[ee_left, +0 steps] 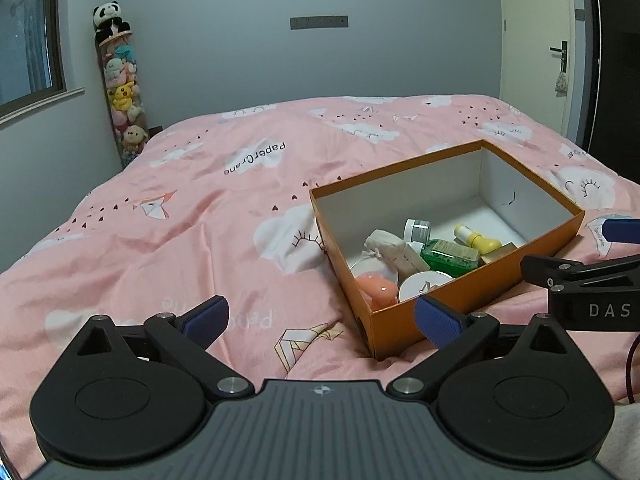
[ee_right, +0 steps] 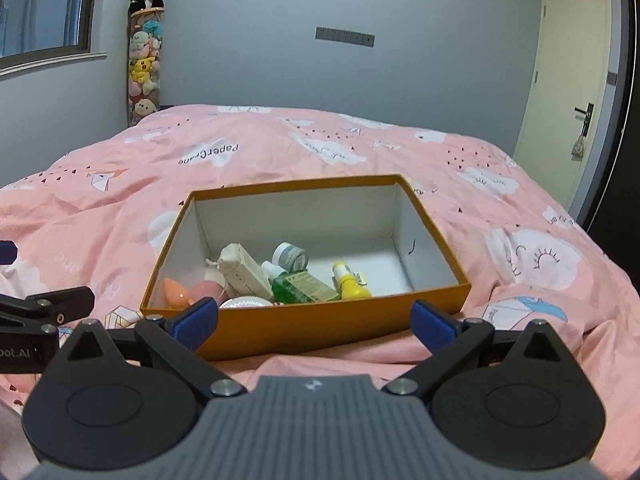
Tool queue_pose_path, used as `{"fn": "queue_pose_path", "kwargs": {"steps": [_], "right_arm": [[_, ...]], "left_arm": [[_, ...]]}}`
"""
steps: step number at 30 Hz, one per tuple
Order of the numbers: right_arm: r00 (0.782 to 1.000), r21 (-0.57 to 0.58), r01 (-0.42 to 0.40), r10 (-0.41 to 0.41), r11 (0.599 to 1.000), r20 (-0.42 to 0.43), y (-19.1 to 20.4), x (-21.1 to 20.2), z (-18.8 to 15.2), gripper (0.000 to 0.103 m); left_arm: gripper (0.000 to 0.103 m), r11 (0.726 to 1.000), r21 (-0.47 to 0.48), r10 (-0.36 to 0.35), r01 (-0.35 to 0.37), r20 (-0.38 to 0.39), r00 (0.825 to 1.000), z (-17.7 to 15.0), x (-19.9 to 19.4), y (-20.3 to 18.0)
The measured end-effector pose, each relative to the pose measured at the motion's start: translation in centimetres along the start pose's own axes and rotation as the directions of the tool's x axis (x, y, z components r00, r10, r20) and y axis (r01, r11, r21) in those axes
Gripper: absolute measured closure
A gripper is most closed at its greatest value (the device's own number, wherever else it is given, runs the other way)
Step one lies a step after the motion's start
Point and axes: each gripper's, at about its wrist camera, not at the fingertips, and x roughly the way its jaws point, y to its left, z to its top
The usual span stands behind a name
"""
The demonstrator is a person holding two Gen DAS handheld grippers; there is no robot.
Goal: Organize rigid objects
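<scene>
An orange box [ee_right: 304,326] with white inside walls is being carried by the bed [ee_right: 460,168], on a pink cover with clouds. It is lying just ahead of the right gripper [ee_right: 314,320] and ahead and to the right of the left gripper [ee_left: 322,322]. Small things are being kept in the near end of the box: a green bottle [ee_right: 306,288], a yellow bottle [ee_right: 350,282], a little grey jar [ee_right: 290,256], a white packet [ee_right: 244,272], a round white case [ee_right: 244,303] and a pink egg shape [ee_right: 178,290]. The far end of the box is being left bare.

Both grippers are being held wide open, and nothing is being held between the blue pads [ee_right: 196,318].

Far off, past the left gripper, soft toys [ee_left: 124,96] are being stacked in a tall tube by the wall, with a panda [ee_left: 110,20] on top.
</scene>
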Motion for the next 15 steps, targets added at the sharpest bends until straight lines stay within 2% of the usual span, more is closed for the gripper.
{"fn": "queue_pose_path", "kwargs": {"steps": [7,15], "right_arm": [[0.999,0.005,-0.016,0.017,1.0,-0.05,-0.08,0.74,-0.24,0.003],[0.998,-0.012,-0.021,0.021,1.0,-0.06,0.25,0.88,-0.26,0.003]], "left_arm": [[0.0,1.0,0.013,-0.006,0.007,-0.019,1.0,0.01,0.27,-0.22],[0.0,1.0,0.015,0.001,-0.001,-0.022,1.0,0.02,0.32,-0.27]]}}
